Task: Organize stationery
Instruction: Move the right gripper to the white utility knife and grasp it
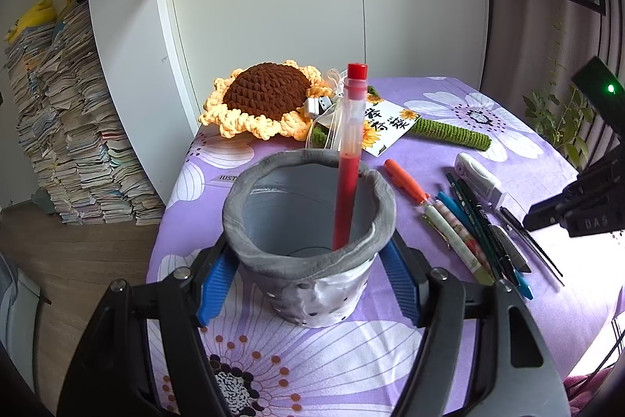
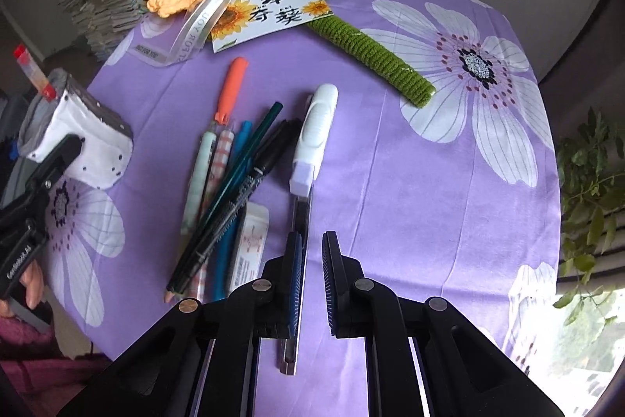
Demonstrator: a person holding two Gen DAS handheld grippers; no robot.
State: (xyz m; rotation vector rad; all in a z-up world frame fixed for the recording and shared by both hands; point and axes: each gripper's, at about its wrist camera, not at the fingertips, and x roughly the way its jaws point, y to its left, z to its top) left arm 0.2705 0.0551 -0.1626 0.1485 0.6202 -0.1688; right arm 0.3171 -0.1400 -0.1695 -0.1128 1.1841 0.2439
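Near the tabletop's left edge, the left gripper (image 1: 308, 284) clamps the pen holder (image 1: 308, 221) holding one red pen (image 1: 349, 159), while the right gripper (image 2: 311, 272), jaws slightly apart, hovers over a utility knife (image 2: 300, 221) that may slip if pinched off-center.

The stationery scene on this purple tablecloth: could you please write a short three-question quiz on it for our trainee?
1. True or false: the red pen stands inside the grey pen holder.
2. What does the left gripper clasp? A) the crochet sunflower B) the pen holder C) the correction tape
3. Fill in: the right gripper hovers with nothing between its ____ jaws.

Key: 1 true; 2 B; 3 open.
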